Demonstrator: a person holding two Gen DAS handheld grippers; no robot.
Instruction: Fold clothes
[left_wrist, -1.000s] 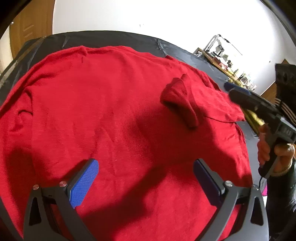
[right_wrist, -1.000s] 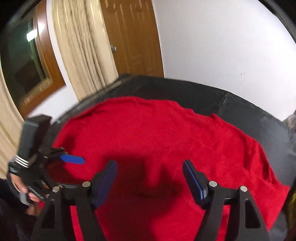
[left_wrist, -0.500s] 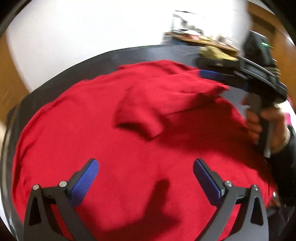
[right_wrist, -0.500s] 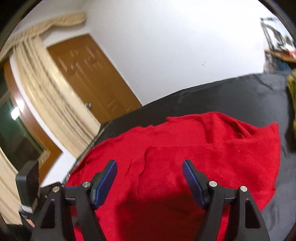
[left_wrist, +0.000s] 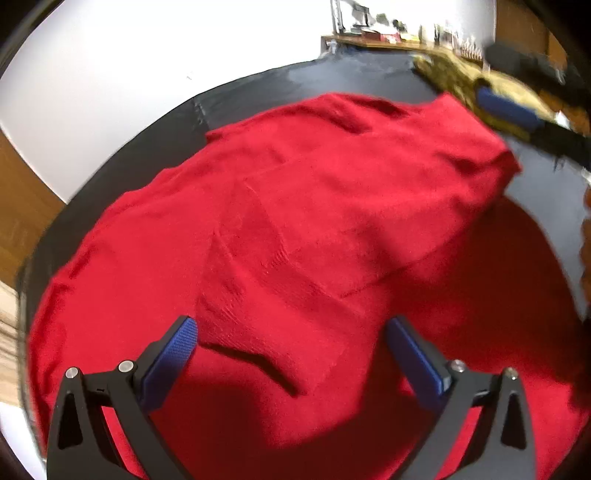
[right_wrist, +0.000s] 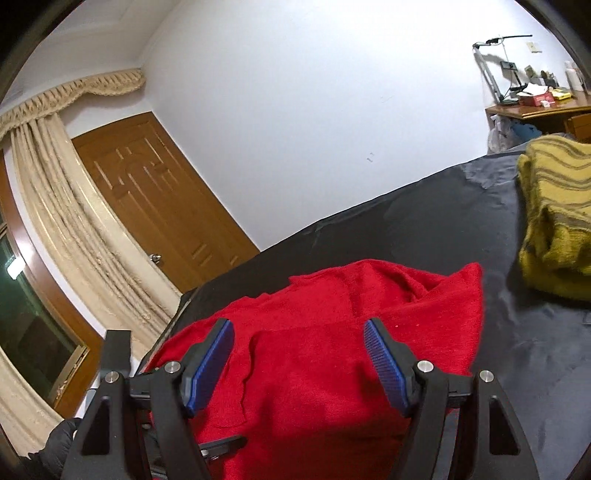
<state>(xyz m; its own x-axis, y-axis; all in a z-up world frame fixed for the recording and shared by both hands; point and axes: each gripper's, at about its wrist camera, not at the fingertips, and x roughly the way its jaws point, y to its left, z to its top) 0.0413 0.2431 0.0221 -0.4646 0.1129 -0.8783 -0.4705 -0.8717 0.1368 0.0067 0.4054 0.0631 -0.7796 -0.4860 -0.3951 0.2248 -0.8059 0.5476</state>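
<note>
Below and ahead of the left gripper: a red sweater, spread wide over a black table cover. Blue pads parted, pinching nothing, hovering just over the knit. Between the pads, a sleeve end folded across the body, its cuff edge lifted enough to cast a dark line of shadow. Further ahead, a second layer doubled over the body, with a soft fold edge running down to the right. Fine ribbed knit, a few shallow creases, no pattern. Up at the far right, blurred, the other tool's blue pad by the sweater's far corner.

Ahead of the right gripper: same red sweater, bunched a little toward its far edge, one corner peaked at the right. Pads likewise spread and empty above the cloth. Off to the right, well apart, a yellow striped garment heaped on the black cover.
</note>
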